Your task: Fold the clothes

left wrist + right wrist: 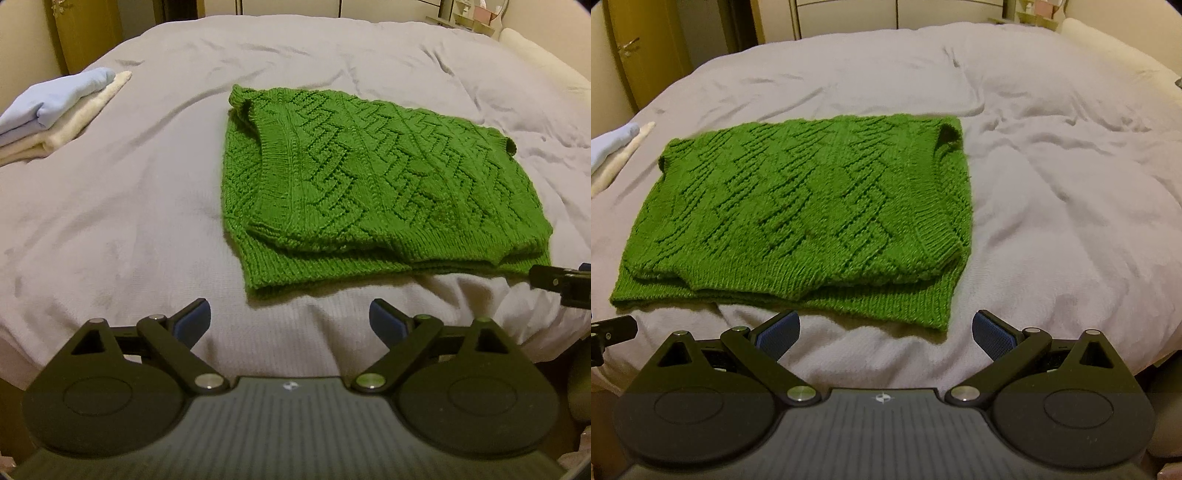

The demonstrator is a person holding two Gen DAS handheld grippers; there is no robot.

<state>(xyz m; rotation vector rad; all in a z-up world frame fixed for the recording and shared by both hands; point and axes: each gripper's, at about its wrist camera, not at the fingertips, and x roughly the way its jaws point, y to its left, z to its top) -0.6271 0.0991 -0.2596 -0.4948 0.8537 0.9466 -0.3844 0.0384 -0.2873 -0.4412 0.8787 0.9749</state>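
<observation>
Two tools hang over one bed, and the left wrist view comes first. The left tool [290, 321] has its blue pads spread wide with nothing between them, just short of the near hem of the green knitted sweater [369, 177]. That sweater lies on the grey bedspread [129, 221], already folded into a rough rectangle with the ribbed hem nearest. A folded stack of pale clothes [62, 110] sits well apart at the far left. The right tool's tip [554, 282] shows at the right edge, near the hem's other corner.

From the right wrist view, the right tool [886, 334] is also spread and empty, just before the sweater's near right corner.

Judgement: one garment is mid-fold; next, each tool must pinch a hem corner and carry it away across the sweater.
</observation>
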